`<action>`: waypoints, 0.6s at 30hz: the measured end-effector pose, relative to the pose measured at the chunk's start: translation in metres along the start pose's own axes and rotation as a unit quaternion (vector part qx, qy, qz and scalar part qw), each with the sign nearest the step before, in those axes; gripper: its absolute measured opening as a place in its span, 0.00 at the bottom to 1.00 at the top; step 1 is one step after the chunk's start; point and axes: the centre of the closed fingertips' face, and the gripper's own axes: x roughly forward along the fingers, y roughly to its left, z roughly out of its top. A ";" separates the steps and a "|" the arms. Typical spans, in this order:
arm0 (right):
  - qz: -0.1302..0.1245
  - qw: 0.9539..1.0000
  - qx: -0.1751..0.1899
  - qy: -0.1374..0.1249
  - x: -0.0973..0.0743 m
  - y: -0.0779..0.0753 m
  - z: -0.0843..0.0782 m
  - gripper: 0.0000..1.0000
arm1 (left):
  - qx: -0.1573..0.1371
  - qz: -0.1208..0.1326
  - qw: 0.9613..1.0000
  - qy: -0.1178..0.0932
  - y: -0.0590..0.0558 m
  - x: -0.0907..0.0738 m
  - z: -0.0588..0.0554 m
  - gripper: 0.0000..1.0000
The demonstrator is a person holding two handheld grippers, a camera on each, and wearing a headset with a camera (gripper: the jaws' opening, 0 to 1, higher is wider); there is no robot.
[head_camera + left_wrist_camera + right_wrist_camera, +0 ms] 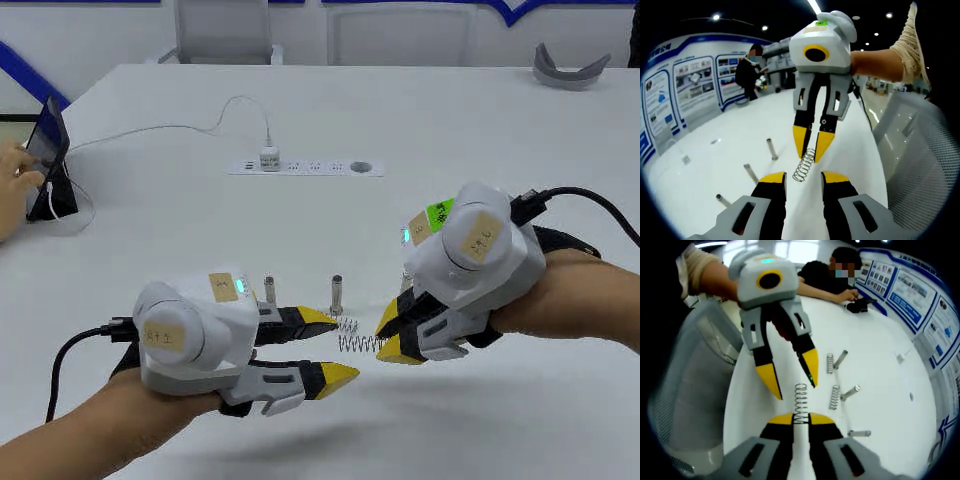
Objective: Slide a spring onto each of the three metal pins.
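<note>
My right gripper (pixel 392 335) is shut on one end of a small metal spring (pixel 360 344), which sticks out level toward the left gripper. In the right gripper view the spring (pixel 800 402) rises from between the shut yellow tips. The left gripper (pixel 328 347) faces it, open, with the spring's free end near its tips and nothing held. Two upright metal pins (pixel 269 290) (pixel 336 293) stand just behind. The right gripper view has three pins (pixel 850 392) in a row and two loose springs (pixel 834 397) lying beside them. One loose spring (pixel 347 325) lies by the middle pin.
A white power strip (pixel 300 167) with a plugged charger (pixel 269 157) and cable lies mid-table. At the left edge a tablet (pixel 50 150) stands with a person's hand beside it. A grey curved object (pixel 570 68) rests far right. The table (pixel 480 420) is white.
</note>
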 end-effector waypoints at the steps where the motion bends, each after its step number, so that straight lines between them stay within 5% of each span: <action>1: 0.001 1.000 -0.002 0.001 0.000 0.001 0.000 0.12 | 0.004 0.000 1.000 0.000 0.000 0.000 0.000 0.27; 18: 0.017 1.000 -0.025 -0.003 -0.014 0.011 0.012 0.12 | 0.041 -0.009 0.999 0.003 -0.008 0.002 0.001 0.12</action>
